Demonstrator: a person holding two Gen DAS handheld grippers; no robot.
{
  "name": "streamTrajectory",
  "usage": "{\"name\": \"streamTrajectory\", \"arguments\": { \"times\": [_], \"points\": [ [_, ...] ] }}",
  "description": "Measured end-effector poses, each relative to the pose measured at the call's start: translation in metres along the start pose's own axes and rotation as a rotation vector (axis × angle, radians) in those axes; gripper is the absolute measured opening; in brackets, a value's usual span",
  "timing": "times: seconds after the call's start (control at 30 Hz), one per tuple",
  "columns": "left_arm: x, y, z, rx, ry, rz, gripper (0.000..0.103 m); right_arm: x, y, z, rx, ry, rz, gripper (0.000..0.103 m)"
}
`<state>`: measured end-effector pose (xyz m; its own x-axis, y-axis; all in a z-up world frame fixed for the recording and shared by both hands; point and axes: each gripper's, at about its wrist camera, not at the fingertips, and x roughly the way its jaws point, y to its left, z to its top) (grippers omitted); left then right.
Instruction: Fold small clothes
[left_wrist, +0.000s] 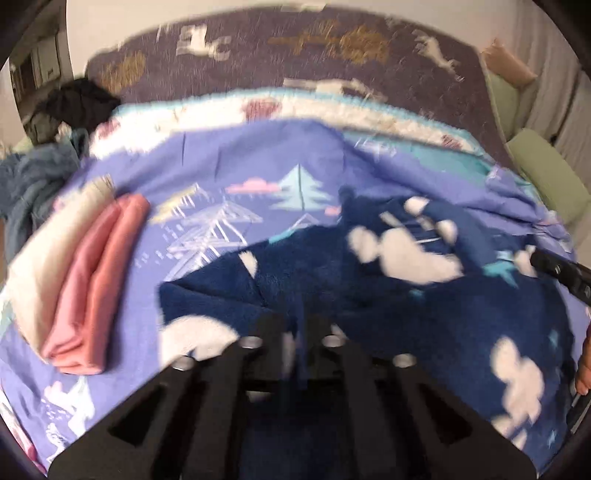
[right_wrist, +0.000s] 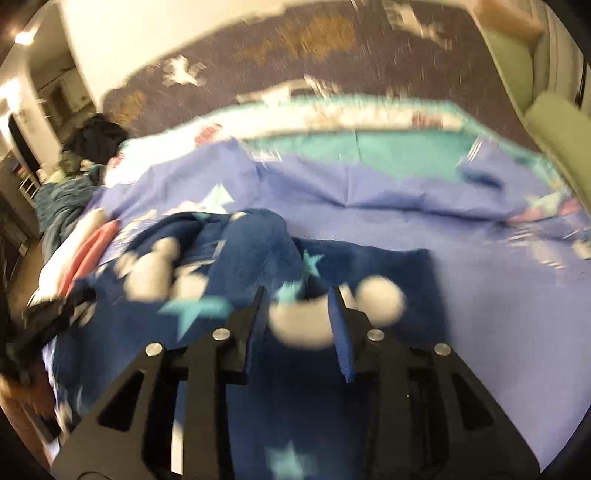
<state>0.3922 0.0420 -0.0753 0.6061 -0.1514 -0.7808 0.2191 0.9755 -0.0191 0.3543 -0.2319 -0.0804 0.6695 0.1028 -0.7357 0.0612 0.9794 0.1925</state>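
A small navy fleece garment (left_wrist: 369, 280) with white clouds and teal stars lies rumpled on a purple printed bedsheet (left_wrist: 229, 166). My left gripper (left_wrist: 300, 325) is shut on a fold of it near its front edge. In the right wrist view the same garment (right_wrist: 258, 258) spreads under my right gripper (right_wrist: 297, 299), whose jaws stand apart over the cloth with a white cloud patch between them. The right gripper's tip also shows at the right edge of the left wrist view (left_wrist: 561, 271). Both views are motion-blurred.
A folded pink and cream stack (left_wrist: 81, 280) lies at the left on the sheet. A heap of blue and dark clothes (left_wrist: 37, 173) sits beyond it. A patterned purple rug (left_wrist: 295, 51) and a green sofa (left_wrist: 546, 177) lie behind the bed.
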Motion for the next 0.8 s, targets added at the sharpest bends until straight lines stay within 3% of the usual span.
{"name": "streamTrajectory", "arguments": {
  "times": [0.03, 0.07, 0.13, 0.27, 0.4, 0.5, 0.57, 0.7, 0.8],
  "points": [
    [-0.019, -0.001, -0.006, 0.012, -0.038, -0.011, 0.040, -0.019, -0.001, -0.013, -0.021, -0.013, 0.015, 0.035],
    [-0.034, -0.003, -0.013, 0.030, -0.072, -0.016, 0.048, -0.037, -0.003, -0.029, -0.043, -0.019, 0.025, 0.035],
    [-0.067, -0.006, -0.040, 0.081, -0.116, -0.028, 0.052, -0.061, -0.008, -0.056, -0.065, -0.016, 0.035, 0.039],
    [-0.107, -0.004, -0.102, 0.148, -0.129, -0.047, 0.066, -0.105, -0.031, -0.126, -0.060, 0.020, 0.025, 0.044],
    [-0.136, 0.003, -0.164, 0.144, -0.100, -0.056, 0.068, -0.145, -0.052, -0.187, 0.012, 0.047, 0.024, 0.044],
    [-0.161, -0.002, -0.207, 0.172, -0.084, -0.064, 0.068, -0.168, -0.049, -0.215, 0.051, 0.067, 0.097, 0.041],
    [-0.177, -0.010, -0.225, 0.197, -0.102, -0.055, 0.068, -0.183, -0.034, -0.226, 0.033, 0.061, 0.163, 0.037],
    [-0.207, -0.022, -0.251, 0.225, -0.159, -0.066, 0.073, -0.206, 0.009, -0.248, -0.003, 0.102, 0.413, 0.037],
    [-0.223, -0.028, -0.269, 0.247, -0.183, -0.027, 0.075, -0.214, 0.039, -0.267, -0.062, 0.147, 0.494, 0.037]
  ]
}}
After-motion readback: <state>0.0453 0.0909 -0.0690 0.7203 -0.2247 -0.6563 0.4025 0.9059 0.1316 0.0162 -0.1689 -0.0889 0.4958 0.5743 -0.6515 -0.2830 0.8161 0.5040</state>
